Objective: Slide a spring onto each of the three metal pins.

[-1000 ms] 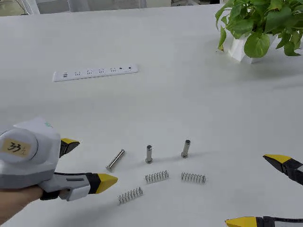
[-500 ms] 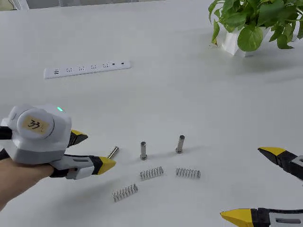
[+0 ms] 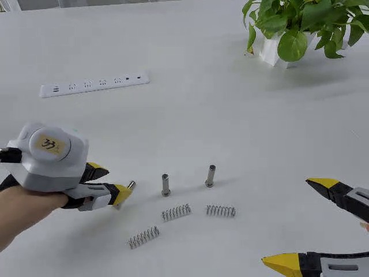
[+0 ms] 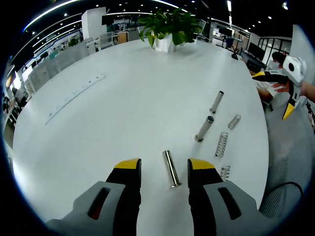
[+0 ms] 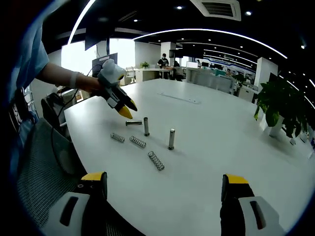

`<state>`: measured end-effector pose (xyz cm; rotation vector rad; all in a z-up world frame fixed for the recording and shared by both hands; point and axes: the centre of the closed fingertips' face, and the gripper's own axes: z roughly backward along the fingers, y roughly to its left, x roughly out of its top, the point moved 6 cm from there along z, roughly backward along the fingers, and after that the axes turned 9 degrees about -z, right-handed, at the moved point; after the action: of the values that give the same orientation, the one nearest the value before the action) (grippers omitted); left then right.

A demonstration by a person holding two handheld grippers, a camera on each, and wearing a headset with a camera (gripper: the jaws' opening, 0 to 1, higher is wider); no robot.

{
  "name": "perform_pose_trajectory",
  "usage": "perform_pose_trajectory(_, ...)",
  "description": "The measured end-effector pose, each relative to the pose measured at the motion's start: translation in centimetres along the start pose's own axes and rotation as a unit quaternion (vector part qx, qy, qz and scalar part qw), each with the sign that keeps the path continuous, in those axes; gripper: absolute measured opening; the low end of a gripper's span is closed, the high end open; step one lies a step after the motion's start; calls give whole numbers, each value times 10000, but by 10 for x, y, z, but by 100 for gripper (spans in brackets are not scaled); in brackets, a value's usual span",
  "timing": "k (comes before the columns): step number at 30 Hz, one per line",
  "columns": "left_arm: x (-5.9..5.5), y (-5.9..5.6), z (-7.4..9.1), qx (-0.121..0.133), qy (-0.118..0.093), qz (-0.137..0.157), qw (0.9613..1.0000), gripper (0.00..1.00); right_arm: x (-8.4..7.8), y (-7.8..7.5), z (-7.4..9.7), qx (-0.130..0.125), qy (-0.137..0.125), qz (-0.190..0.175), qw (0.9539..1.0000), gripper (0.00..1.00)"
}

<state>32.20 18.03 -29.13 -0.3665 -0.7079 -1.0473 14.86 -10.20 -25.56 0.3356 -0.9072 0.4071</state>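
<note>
Left hand-held gripper (image 4: 164, 167), jaws partly open, straddles the fallen metal pin (image 4: 171, 168), likely to stand it upright, with three springs (image 3: 176, 212) at its four o'clock in the head view; right hand-held gripper (image 3: 293, 224) gapes wide.

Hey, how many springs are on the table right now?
3, all lying loose on the table: left spring nearest the left gripper, middle spring in front of the left upright pin, right spring beside it. None appears hidden.

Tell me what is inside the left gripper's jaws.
The lying metal pin rests on the table between the open jaws, unclamped. In the head view the left gripper covers most of it.
</note>
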Motion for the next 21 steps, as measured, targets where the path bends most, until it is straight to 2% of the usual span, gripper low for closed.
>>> perform_pose_trajectory(9,0,0,-12,-68,164,38,9998,21,1,2,1,27,22,3,10000,96)
perform_pose_trajectory(17,4,0,-19,-66,270,139,9995,16,2,2,3,28,43,36,10000,95)
perform_pose_trajectory(21,2,0,-23,-125,392,155,9990,14,2,2,3,19,39,28,10000,95)
